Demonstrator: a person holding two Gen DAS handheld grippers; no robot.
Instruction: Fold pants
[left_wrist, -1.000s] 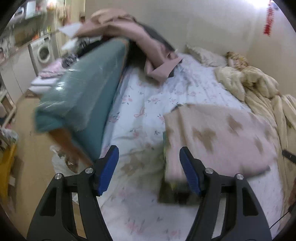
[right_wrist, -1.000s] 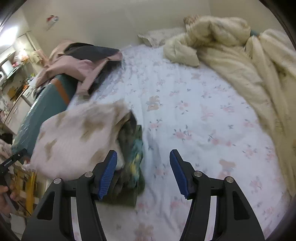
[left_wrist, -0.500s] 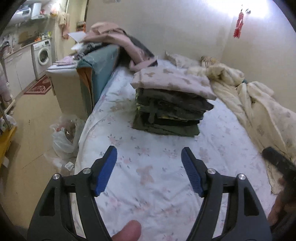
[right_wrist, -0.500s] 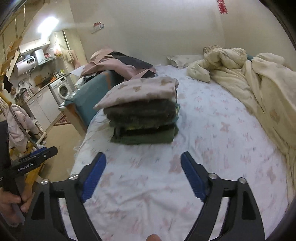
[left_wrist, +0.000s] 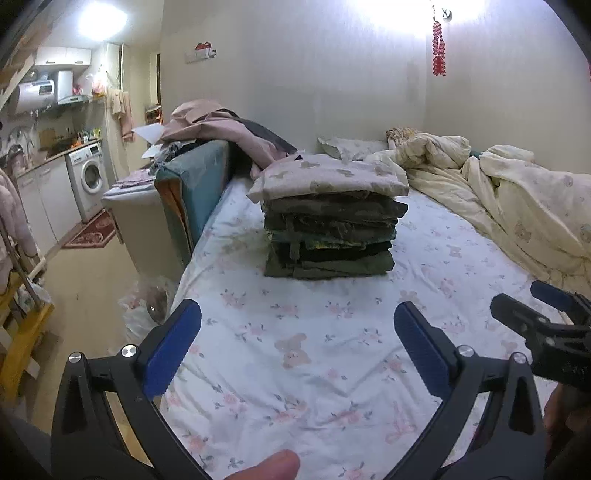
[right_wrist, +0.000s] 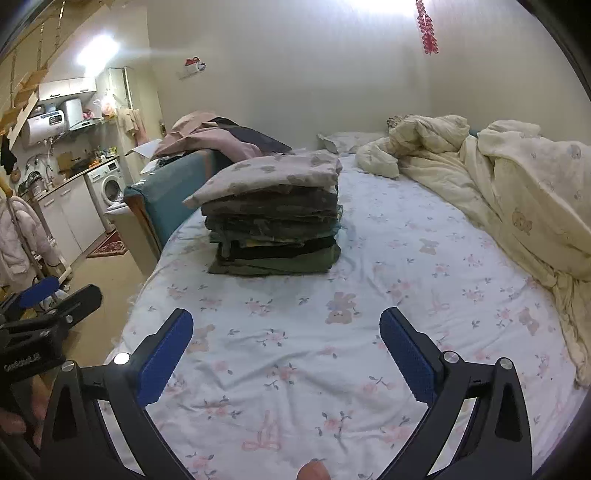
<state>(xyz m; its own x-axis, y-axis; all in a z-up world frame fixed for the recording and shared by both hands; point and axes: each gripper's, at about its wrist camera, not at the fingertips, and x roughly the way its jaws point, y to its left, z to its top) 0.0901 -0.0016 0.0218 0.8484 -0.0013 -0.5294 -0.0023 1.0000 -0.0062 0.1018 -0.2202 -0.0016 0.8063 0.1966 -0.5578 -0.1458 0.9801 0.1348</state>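
A neat stack of folded pants (left_wrist: 328, 236) sits on the flowered bed sheet (left_wrist: 295, 369), topped by pale pink patterned pants (left_wrist: 328, 177). The stack also shows in the right wrist view (right_wrist: 275, 236). My left gripper (left_wrist: 297, 343) is open and empty, held back above the sheet well short of the stack. My right gripper (right_wrist: 286, 343) is open and empty too, also back from the stack. The right gripper shows at the right edge of the left wrist view (left_wrist: 543, 317), and the left gripper at the left edge of the right wrist view (right_wrist: 48, 299).
A cream duvet (left_wrist: 498, 199) is bunched along the bed's right side, with a pillow (left_wrist: 347, 147) at the head. A teal padded board (left_wrist: 192, 184) with a heap of pink clothes (left_wrist: 221, 125) stands at the bed's left. Beyond are floor, a plastic bag (left_wrist: 147, 302) and a washing machine (left_wrist: 88, 177).
Both grippers have pulled back and away from the stack, which now stands farther off. A second ago they were right over the top pink pants; both stayed open.
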